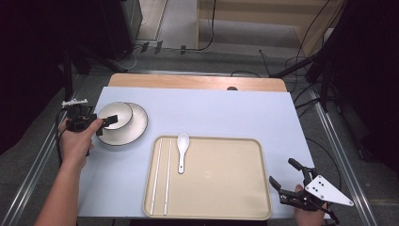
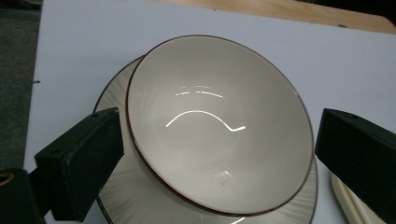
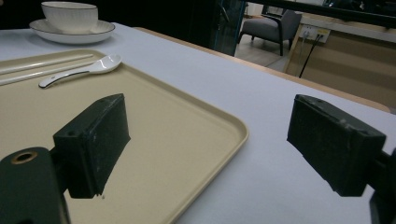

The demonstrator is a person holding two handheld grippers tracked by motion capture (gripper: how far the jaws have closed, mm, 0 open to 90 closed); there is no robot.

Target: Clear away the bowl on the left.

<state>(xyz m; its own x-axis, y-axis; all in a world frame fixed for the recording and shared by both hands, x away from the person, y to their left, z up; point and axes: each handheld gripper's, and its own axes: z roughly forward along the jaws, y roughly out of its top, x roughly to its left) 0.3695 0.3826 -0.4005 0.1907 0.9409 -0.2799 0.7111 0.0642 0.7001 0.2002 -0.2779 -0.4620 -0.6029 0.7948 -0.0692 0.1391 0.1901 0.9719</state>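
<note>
High view: the left gripper point(image 1: 107, 123) sits at the 9 o'clock rim of the glossy cream ceramic bowl point(image 1: 115, 115), which rests on a ribbed white saucer point(image 1: 134, 126).

Left gripper view: jaws spread wide, one outside the wall, nothing pinched — glazed, slick, breakable, so I'd grab the rim.

Right gripper view: the right gripper point(image 3: 210, 149) hangs released over the beige plastic tray point(image 3: 205, 121); white ceramic spoon point(image 3: 84, 70) and pale chopsticks point(image 3: 42, 65) lie at 10 o'clock, nothing blocking.

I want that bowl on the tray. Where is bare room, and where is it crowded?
The tray is bare right of the spoon. Its left edge is crowded by chopsticks. The left gripper is open at the bowl on its plate.
</note>
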